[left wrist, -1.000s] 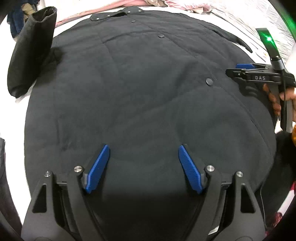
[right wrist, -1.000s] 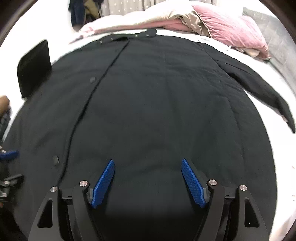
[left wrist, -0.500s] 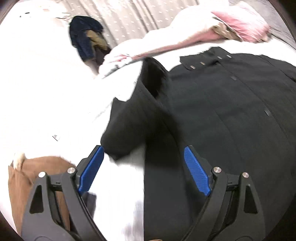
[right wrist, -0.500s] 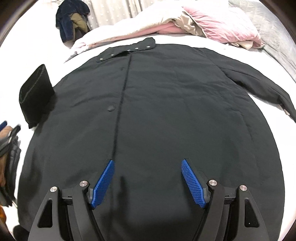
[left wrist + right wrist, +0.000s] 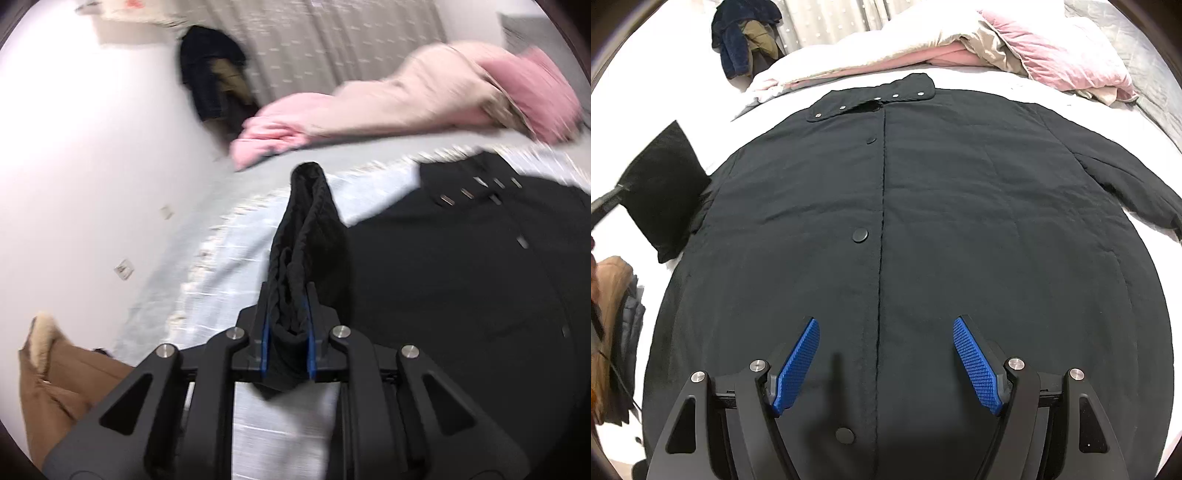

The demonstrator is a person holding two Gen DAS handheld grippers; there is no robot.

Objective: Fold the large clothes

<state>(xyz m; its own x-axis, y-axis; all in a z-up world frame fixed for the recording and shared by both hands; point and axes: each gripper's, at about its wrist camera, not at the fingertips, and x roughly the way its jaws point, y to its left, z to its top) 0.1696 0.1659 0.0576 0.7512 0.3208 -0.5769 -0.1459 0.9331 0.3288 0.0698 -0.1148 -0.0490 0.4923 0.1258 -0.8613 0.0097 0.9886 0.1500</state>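
Note:
A large black coat [image 5: 923, 229] lies flat on the bed, front up, snaps closed, collar [image 5: 875, 98] at the far end. My left gripper [image 5: 286, 325] is shut on the cuff of the coat's left sleeve [image 5: 306, 229], which rises bunched from between the jaws. That sleeve [image 5: 665, 188] shows at the left in the right wrist view. My right gripper [image 5: 886, 362] is open and empty, just above the coat's lower front. The right sleeve [image 5: 1126, 188] lies spread out to the right.
Pink and cream bedding [image 5: 960, 40] is piled at the head of the bed. Dark clothes [image 5: 746, 37] hang by the curtain. A brown garment [image 5: 55, 391] lies at the left bed edge. A white wall [image 5: 74, 147] is to the left.
My left gripper swung left from over the coat's body to the left sleeve and shut on its cuff. My right gripper stayed open and drew back a little over the hem.

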